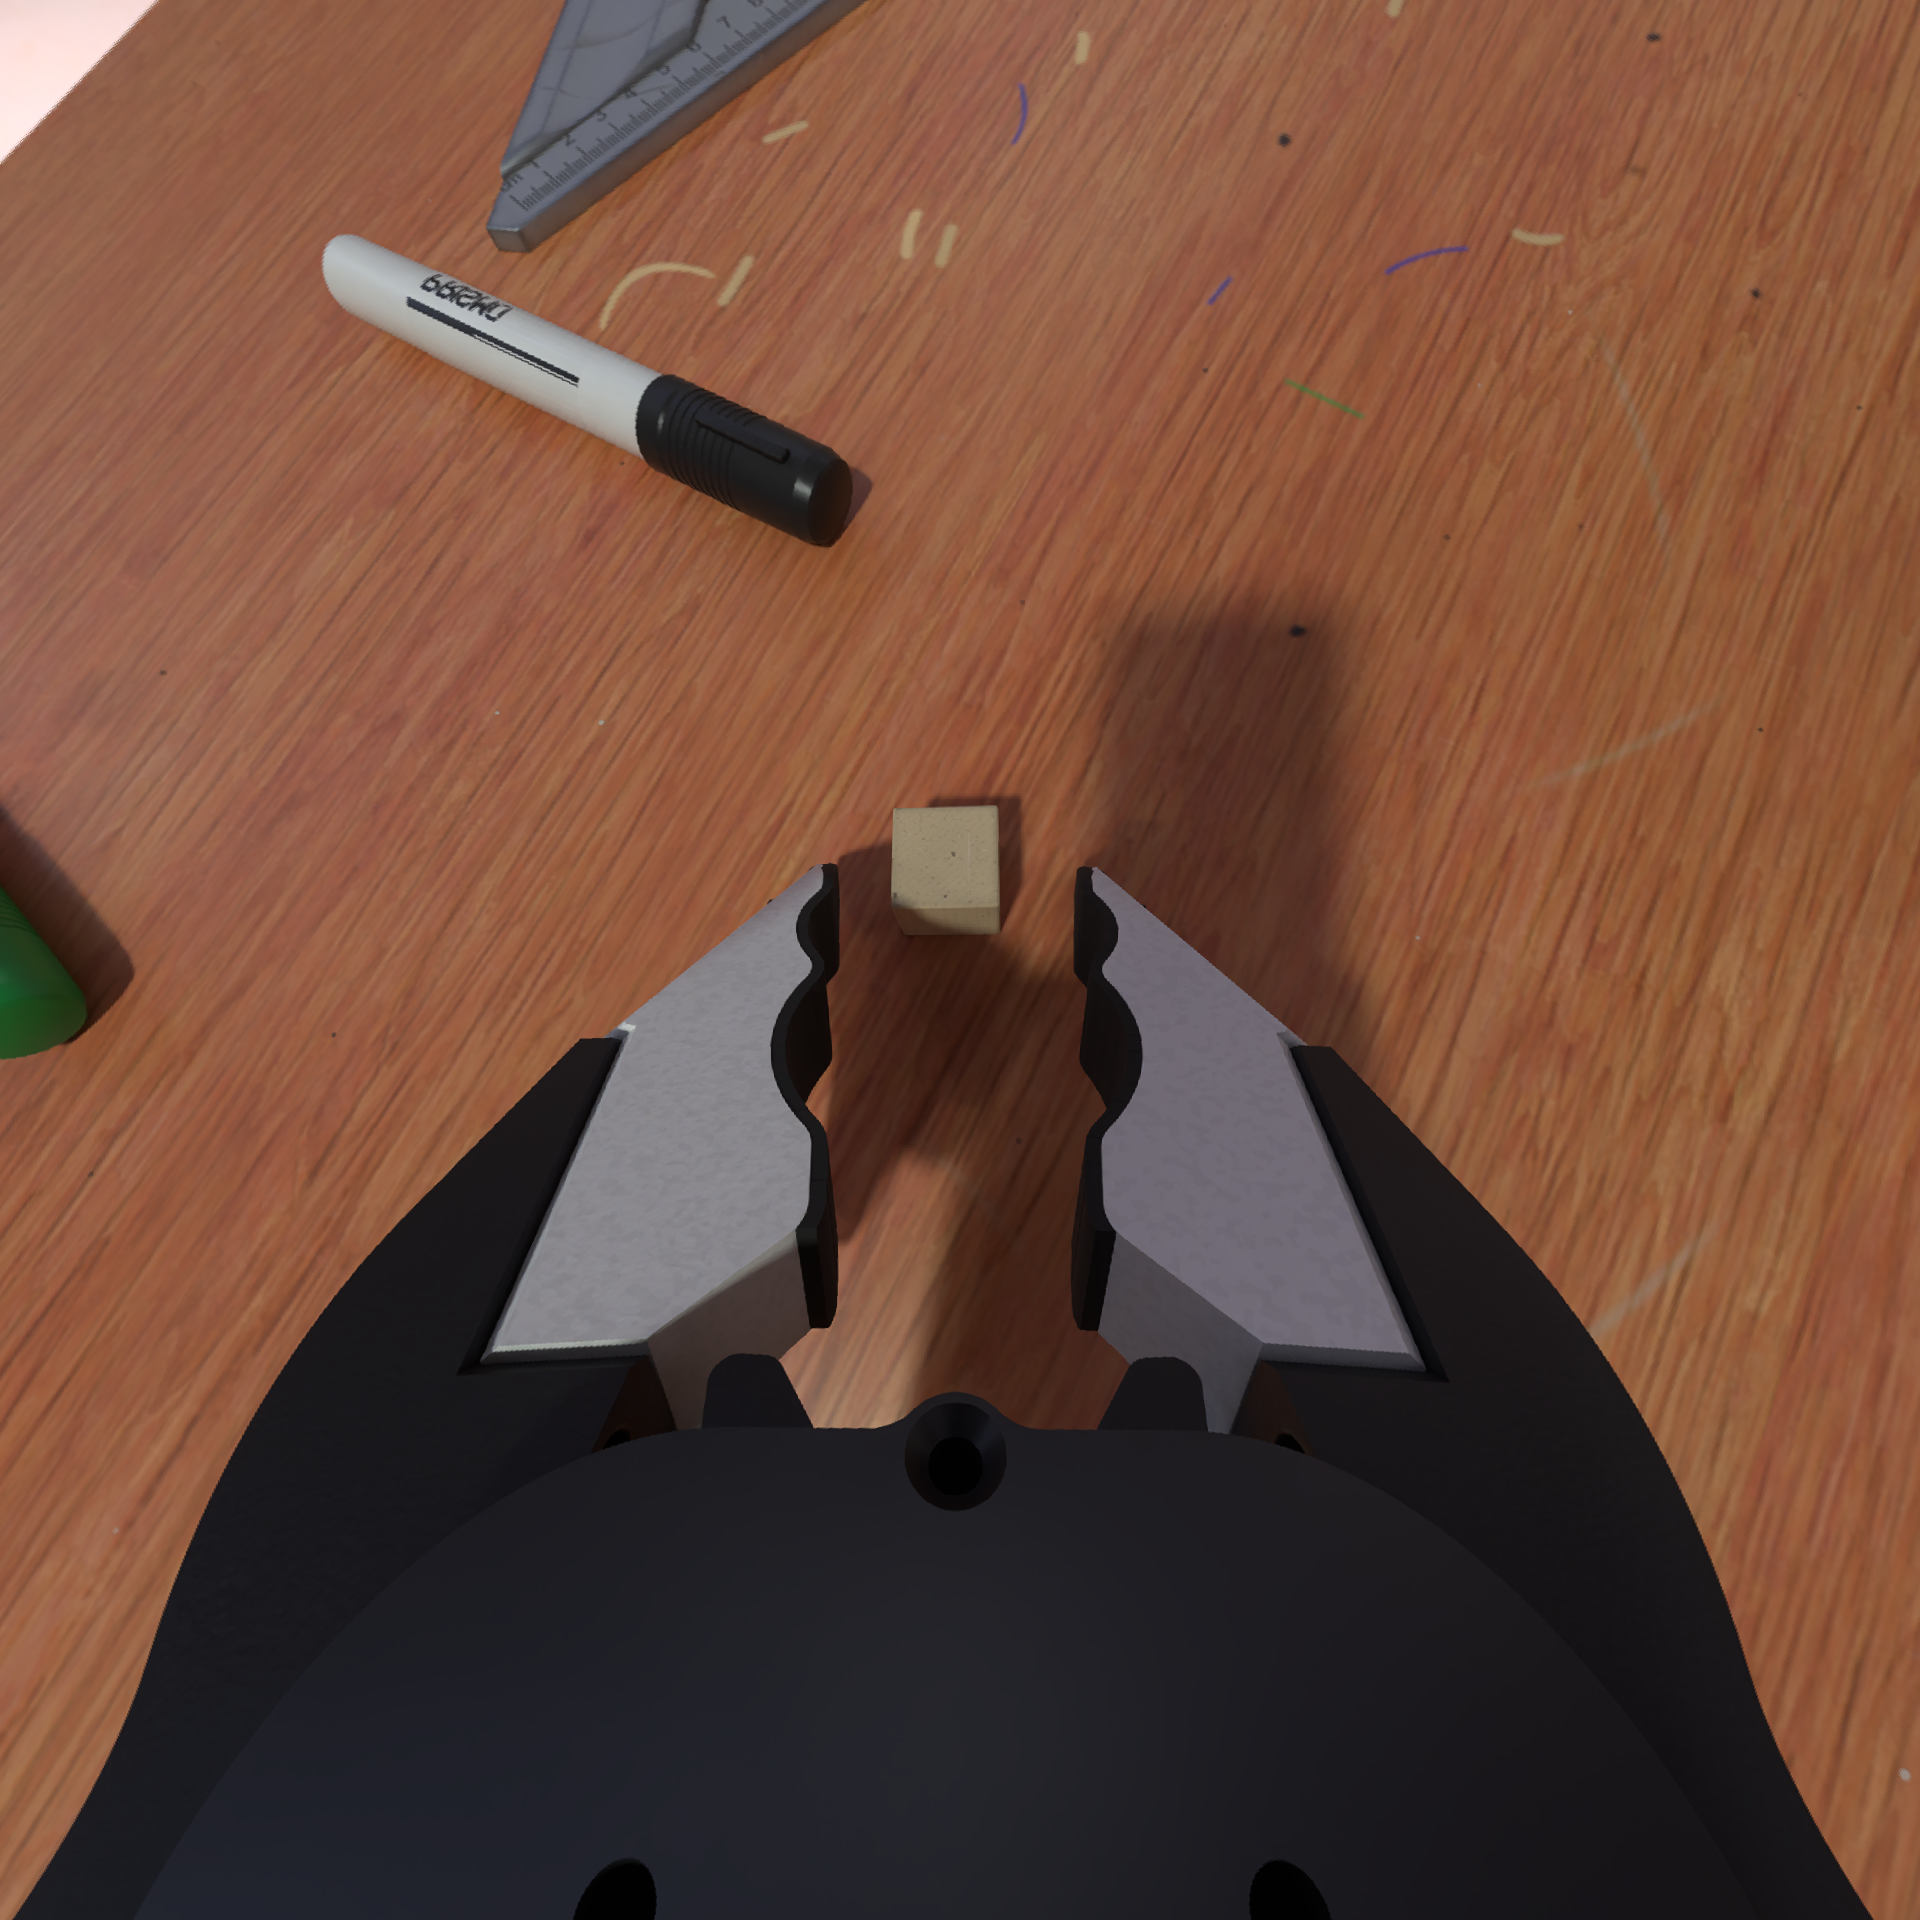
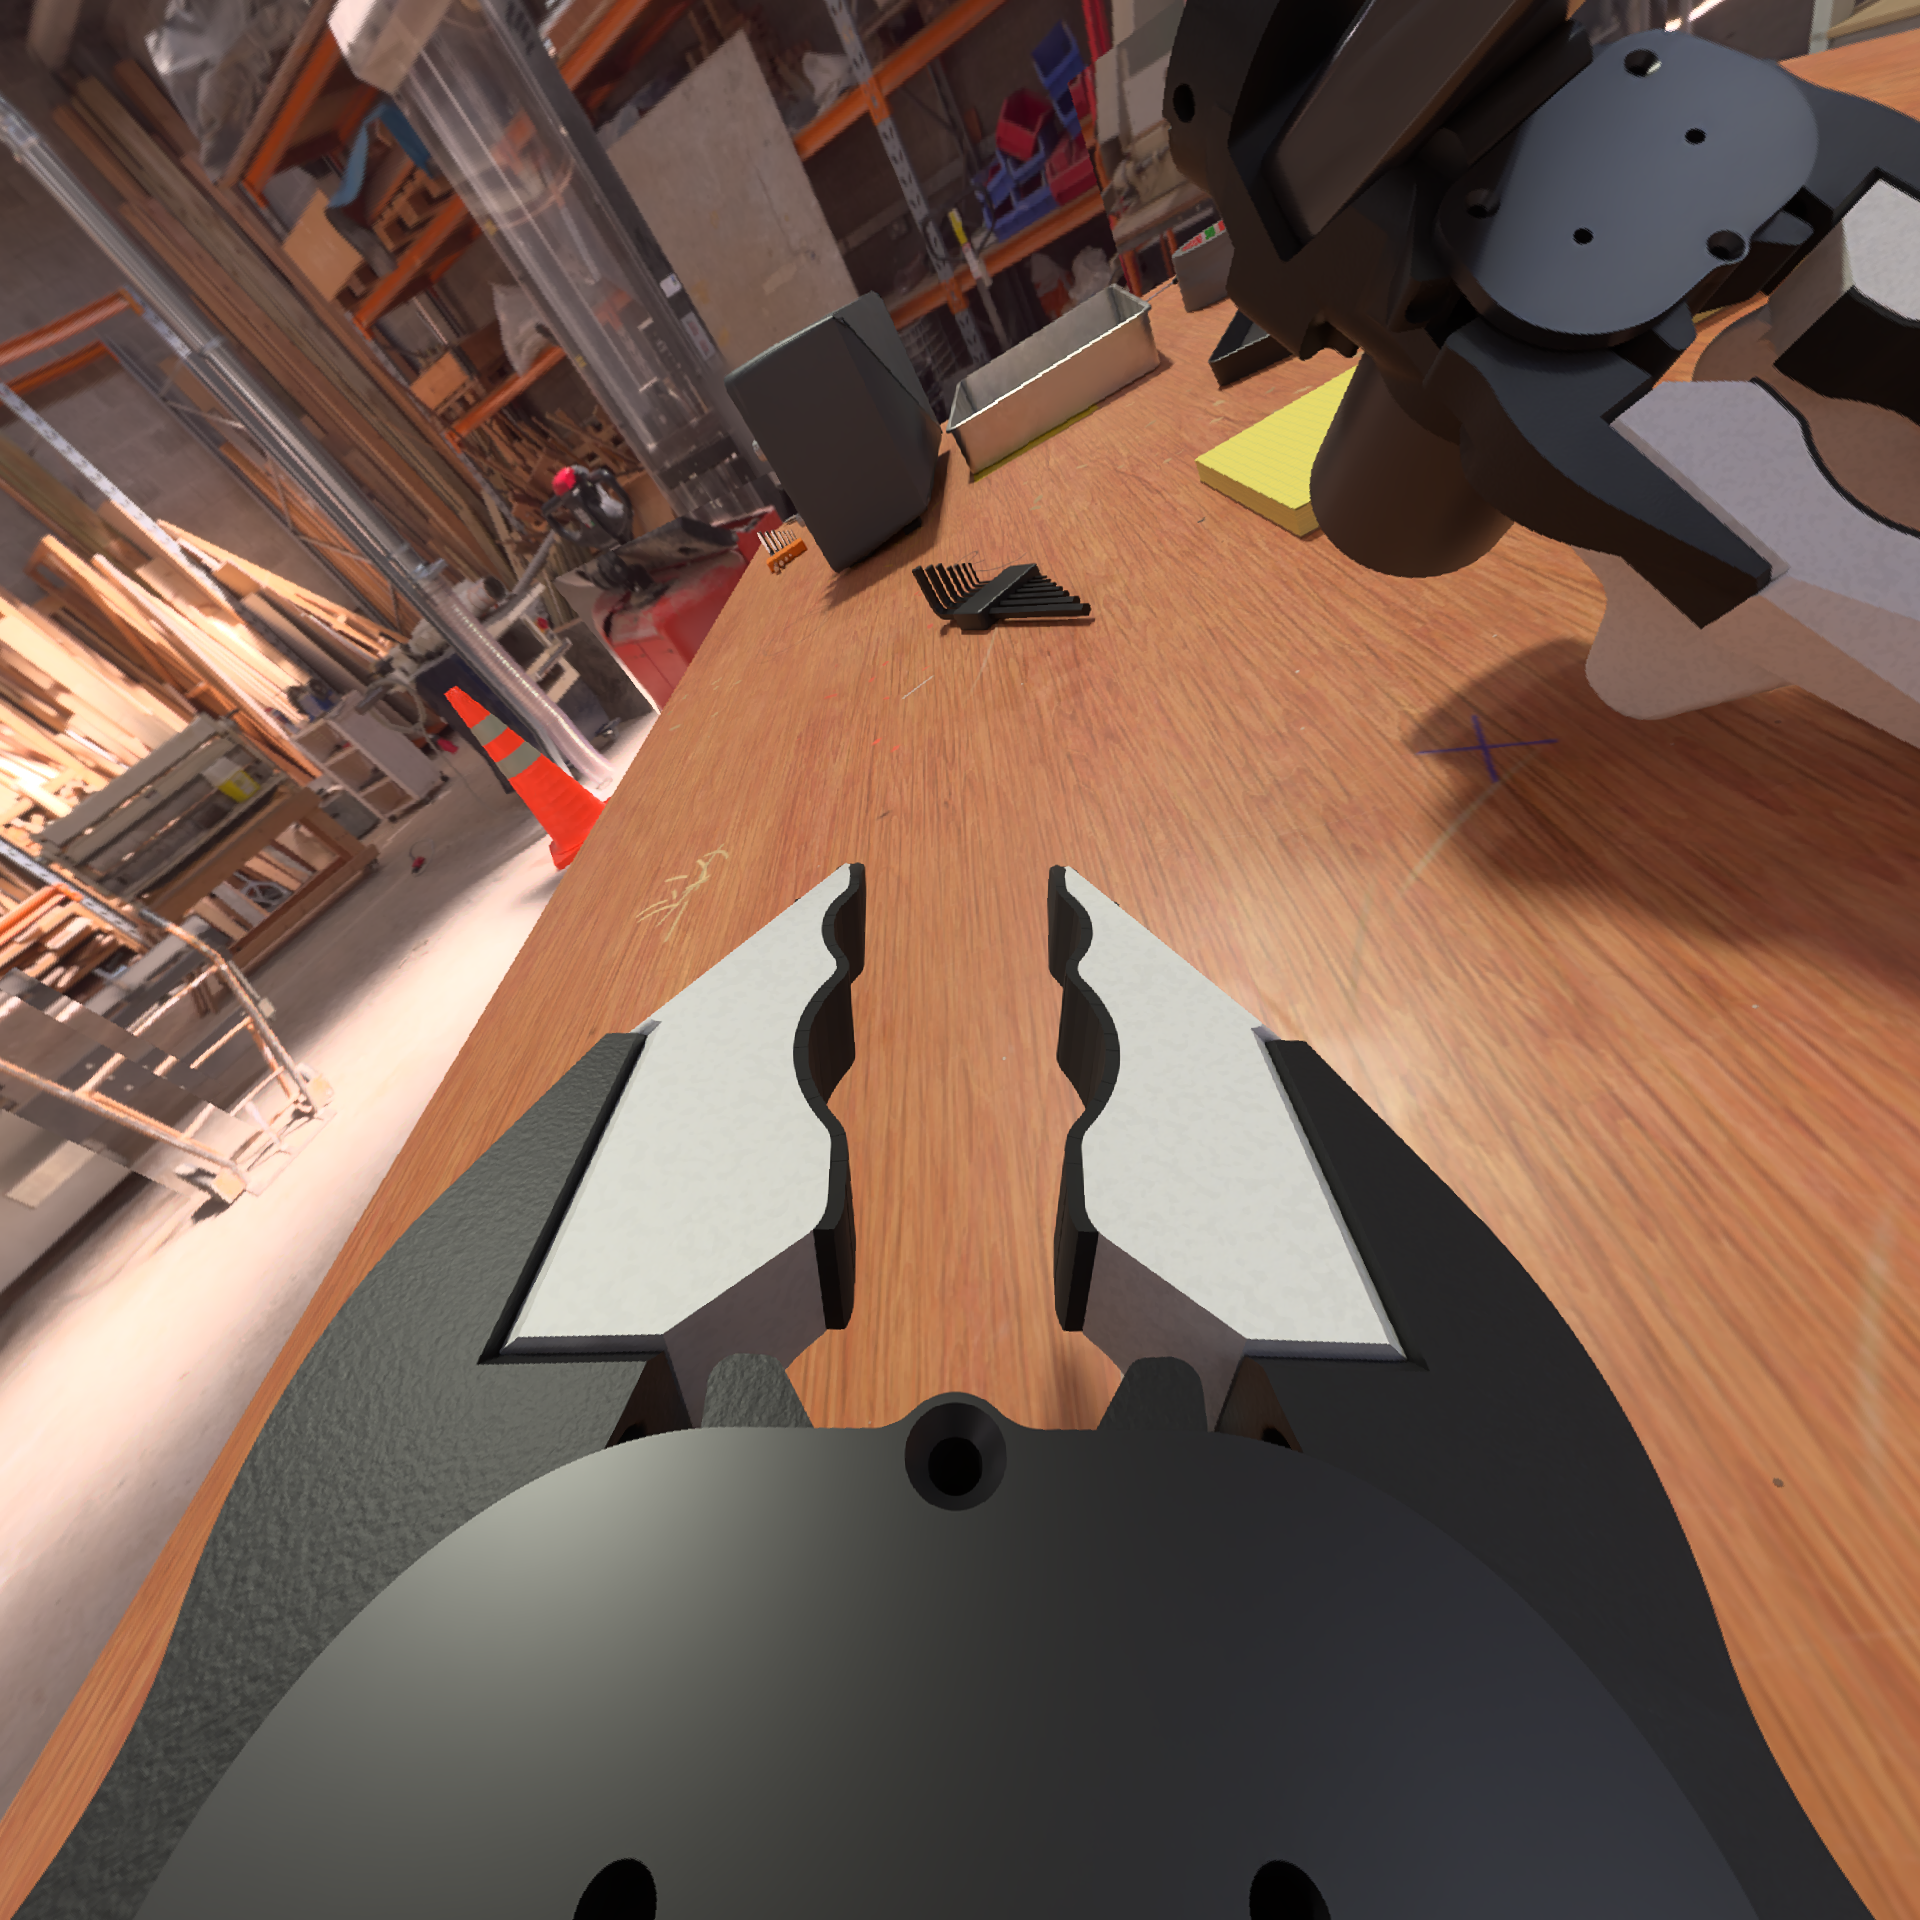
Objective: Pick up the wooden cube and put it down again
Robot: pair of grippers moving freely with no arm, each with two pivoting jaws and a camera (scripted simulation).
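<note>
Left gripper [image 1: 956, 883] above the table [image 1: 1455, 935], fingers spread, empty. Cube [image 1: 945, 869] sits on the wood at frame centre, just beyond the fingertips, in line with the gap, touching neither finger. Marker [image 1: 582, 384] upper left; grey set square [image 1: 644, 104] at top edge; green object [image 1: 31, 977] at left edge, cut off.

Right gripper [image 2: 956, 883] low over the table, fingers spread, empty. Hex keys [image 2: 1003, 597] ahead; yellow pad [image 2: 1268, 457] and metal tray [image 2: 1049, 390] farther up. Left gripper fills upper right.

Marker [image 1: 582, 384], set square [image 1: 634, 104], hex keys [image 2: 997, 597]
</note>
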